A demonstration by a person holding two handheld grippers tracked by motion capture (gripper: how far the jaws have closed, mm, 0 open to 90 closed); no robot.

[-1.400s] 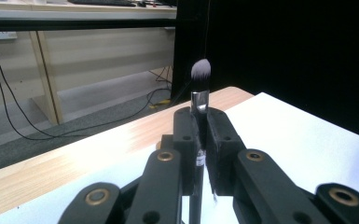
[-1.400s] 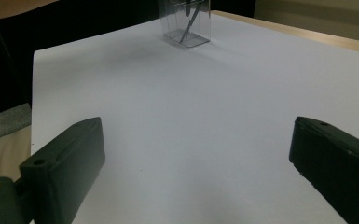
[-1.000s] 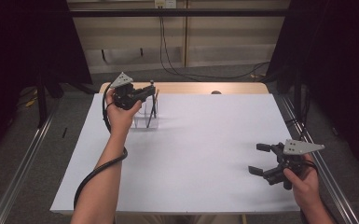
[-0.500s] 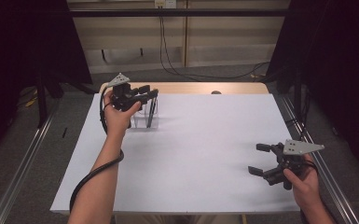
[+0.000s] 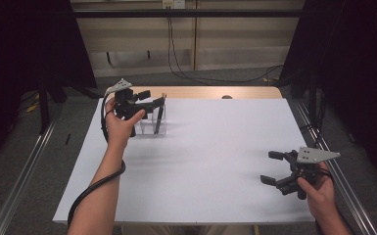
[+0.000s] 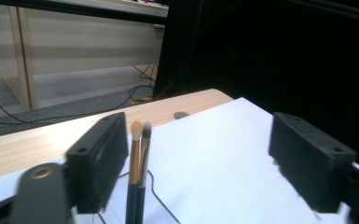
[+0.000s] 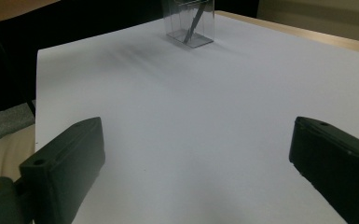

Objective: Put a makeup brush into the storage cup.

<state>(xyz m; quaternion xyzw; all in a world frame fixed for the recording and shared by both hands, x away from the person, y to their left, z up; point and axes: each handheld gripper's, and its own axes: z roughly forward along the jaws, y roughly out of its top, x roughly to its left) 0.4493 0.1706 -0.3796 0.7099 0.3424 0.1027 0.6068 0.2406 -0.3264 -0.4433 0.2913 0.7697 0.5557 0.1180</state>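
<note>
Both pairs of jaws stand wide apart, holding nothing. The left gripper (image 5: 149, 104) hovers at the brushes (image 6: 139, 158) standing in a clear holder (image 5: 157, 123) near the table's (image 5: 215, 161) far left corner — apparently about to pick one, which calls for centring before closing. The right gripper (image 5: 274, 167) waits near the right edge.

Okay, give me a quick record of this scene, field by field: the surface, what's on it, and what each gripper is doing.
surface: white sheet over a wooden table
container: clear holder, far left of the sheet
contents: two makeup brushes, upright, side by side
left gripper: open, raised at the holder, brushes between its fingers
right gripper: open, low over the sheet's near right, holding nothing
</note>
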